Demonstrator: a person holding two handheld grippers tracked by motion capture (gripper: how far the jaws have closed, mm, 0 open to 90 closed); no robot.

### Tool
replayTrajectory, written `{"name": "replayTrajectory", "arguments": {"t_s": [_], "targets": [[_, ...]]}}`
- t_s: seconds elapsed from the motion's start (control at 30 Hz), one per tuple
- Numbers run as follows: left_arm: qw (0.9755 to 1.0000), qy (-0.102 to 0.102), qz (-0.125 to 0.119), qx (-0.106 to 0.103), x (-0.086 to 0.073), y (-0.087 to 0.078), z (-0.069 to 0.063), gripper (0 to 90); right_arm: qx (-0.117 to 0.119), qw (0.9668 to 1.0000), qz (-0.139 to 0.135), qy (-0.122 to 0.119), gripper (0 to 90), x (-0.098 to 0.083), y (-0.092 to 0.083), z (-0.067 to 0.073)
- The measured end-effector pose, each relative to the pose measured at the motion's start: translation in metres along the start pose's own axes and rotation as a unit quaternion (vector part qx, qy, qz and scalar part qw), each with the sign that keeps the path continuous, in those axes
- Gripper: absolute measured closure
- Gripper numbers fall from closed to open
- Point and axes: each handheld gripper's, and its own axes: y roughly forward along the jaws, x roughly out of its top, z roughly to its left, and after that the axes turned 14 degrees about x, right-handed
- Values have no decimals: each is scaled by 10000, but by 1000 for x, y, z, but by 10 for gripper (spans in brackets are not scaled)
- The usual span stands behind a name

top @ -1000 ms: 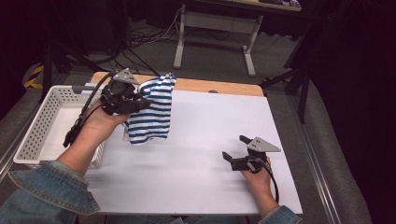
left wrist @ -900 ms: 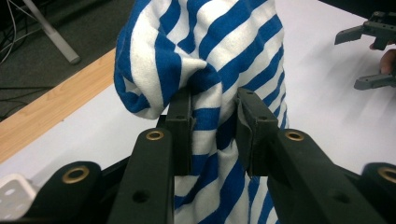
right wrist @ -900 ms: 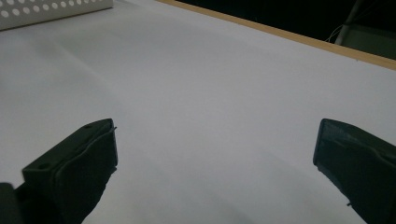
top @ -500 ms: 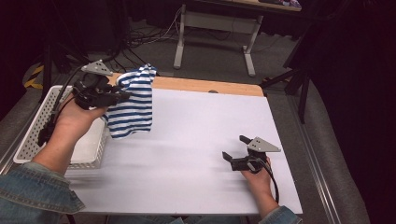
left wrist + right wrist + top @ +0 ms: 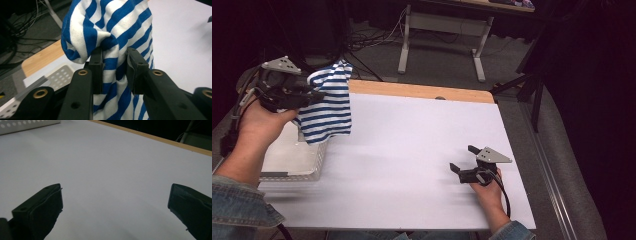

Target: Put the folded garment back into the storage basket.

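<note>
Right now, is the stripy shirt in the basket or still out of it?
Out. The stripy shirt hangs bunched from the left claw, above the white basket's edge, not lying inside.

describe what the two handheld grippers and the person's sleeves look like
Both the left gripper and right gripper are black, each topped by a grey three-cornered plate and trailing a black cable. Their fingers are flat black bars with brass-coloured rivets. The sleeves are blue denim.

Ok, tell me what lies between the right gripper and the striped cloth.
Only bare white table separates the right gripper from the striped cloth, as the high view shows.
</note>
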Motion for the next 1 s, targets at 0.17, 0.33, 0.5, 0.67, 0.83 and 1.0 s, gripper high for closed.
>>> {"name": "replayTrajectory", "arguments": {"t_s": [0.17,0.33,0.5,0.67,0.83,1.0], "targets": [[9999,-23,81,91,-6,-3,10,696,32,10000,-25,25,2,0,0,0],[9992,75,260,293,-13,-5,19,696,53,10000,-19,7,2,0,0,0],[9988,-18,357,330,-22,-7,31,696,67,10000,-7,-8,3,0,1,1],[9984,-33,444,346,-29,-8,38,696,75,10000,-6,-13,3,0,1,1],[9978,-27,589,319,-41,-9,46,696,116,9999,-34,-7,2,0,1,1],[9966,-35,775,276,-52,-9,51,696,142,9999,-30,-40,2,0,2,2]]}}
